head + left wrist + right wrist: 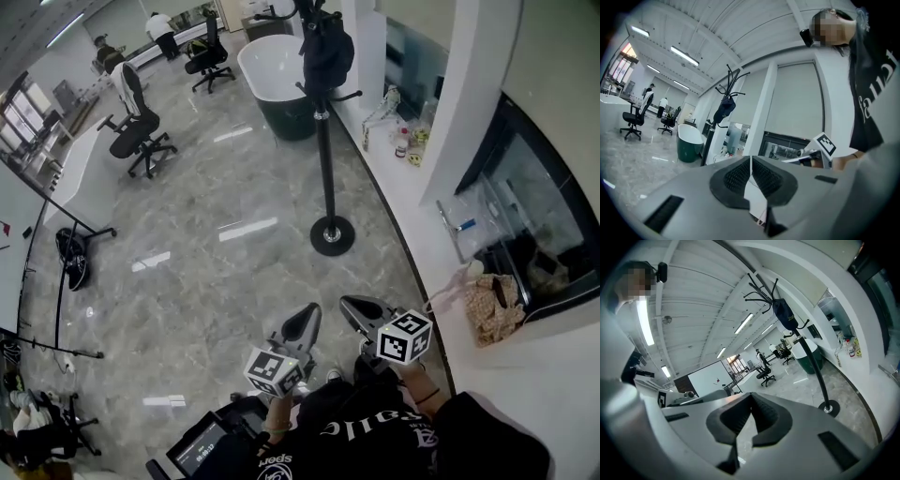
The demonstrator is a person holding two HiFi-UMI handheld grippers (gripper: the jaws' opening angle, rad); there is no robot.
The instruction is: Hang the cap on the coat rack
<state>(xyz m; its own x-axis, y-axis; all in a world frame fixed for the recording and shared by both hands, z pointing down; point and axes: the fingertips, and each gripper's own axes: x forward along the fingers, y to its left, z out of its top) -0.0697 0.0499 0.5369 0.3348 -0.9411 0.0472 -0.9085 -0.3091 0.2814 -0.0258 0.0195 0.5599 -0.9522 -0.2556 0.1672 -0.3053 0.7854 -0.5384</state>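
The left gripper [302, 328] and right gripper [361, 315] sit close to the person's body, ribbed black pads pressed together on nothing. Well ahead of both, across the glossy marbled floor [216, 272], stands the coat rack [325, 159], a thin dark pole on a round base. The cap [325, 49] hangs among its hooks. It looks like dark, soft cloth, likely light and floppy, and best pinched at the stiffer brim.

A: Clothing?
B: Wears black top [375, 439], white lettering across chest, behind both tongs. Dark band [427, 397] on wrist just behind right gripper [361, 312].
A: Tongs themselves?
B: Left gripper [305, 323] & right: grey plastic shells, black ribbed pads [736, 177]. Each w/ white cube [273, 371], black square markers.
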